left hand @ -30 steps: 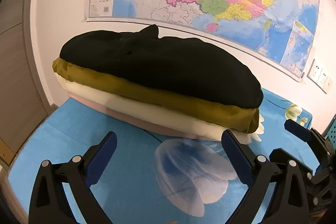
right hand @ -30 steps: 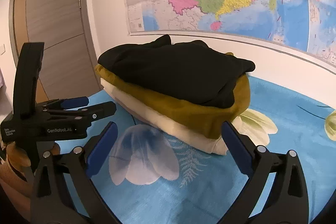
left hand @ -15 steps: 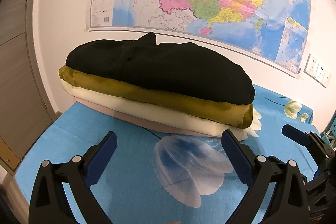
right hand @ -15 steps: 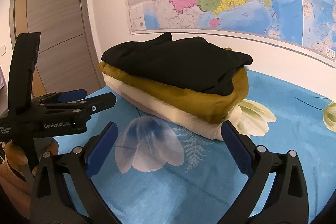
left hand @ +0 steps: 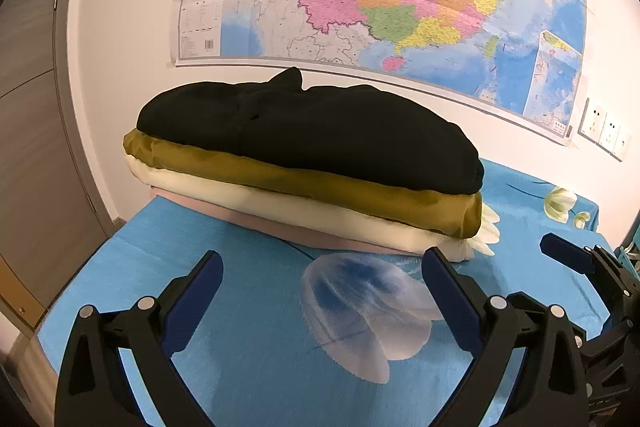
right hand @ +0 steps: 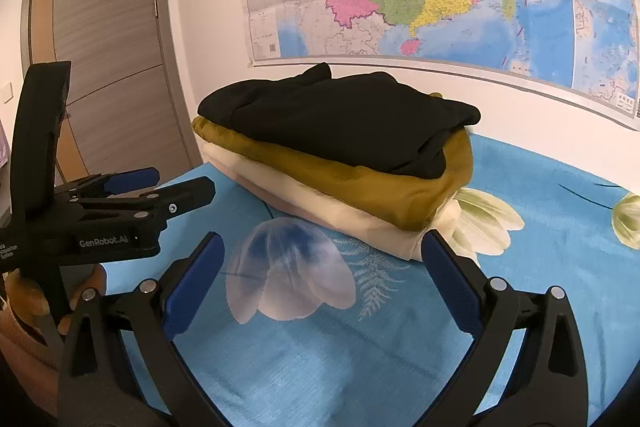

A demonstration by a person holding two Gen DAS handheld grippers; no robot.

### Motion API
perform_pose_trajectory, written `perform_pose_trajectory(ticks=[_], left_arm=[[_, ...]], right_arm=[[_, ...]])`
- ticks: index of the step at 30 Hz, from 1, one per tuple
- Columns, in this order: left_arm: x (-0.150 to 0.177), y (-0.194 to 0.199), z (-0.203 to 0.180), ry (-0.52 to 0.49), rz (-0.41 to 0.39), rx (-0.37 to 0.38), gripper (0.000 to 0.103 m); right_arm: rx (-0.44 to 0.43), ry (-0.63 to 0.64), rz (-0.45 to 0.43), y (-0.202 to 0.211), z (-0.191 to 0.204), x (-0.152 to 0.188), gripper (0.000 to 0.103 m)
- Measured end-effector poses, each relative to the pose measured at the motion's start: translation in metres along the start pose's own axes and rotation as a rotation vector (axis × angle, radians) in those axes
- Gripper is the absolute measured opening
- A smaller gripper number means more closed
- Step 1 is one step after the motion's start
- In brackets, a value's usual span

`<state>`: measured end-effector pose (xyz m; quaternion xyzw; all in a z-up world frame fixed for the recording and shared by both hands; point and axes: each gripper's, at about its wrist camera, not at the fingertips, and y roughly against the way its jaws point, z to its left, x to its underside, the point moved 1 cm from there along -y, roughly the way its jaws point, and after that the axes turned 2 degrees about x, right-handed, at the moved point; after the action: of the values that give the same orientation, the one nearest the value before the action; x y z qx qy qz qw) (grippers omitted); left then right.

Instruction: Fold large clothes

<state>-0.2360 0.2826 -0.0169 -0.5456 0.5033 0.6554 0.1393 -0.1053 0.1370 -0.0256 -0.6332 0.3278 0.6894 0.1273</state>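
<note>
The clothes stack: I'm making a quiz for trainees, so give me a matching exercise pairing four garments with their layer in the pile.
Column 1:
1. black garment
2. mustard garment
3. cream garment
4. pink garment

Column 2:
a. lowest, on the blue cloth
b. top
c. just under the top
d. third down

Pairs: 1-b, 2-c, 3-d, 4-a

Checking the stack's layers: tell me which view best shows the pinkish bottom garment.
Left wrist view: the pinkish bottom garment shows as a long strip under the cream garment. The right wrist view shows only a small patch of it.
</note>
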Motion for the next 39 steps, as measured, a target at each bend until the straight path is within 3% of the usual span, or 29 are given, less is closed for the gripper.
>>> perform_pose_trajectory(ticks=[39], left_arm=[[0.0098,0.0069,0.0045,-0.010,0.000,-0.026,0.096]], right_arm=[[-0.010,-0.005,0.009,0.0019,0.0095,0.0062,0.097]])
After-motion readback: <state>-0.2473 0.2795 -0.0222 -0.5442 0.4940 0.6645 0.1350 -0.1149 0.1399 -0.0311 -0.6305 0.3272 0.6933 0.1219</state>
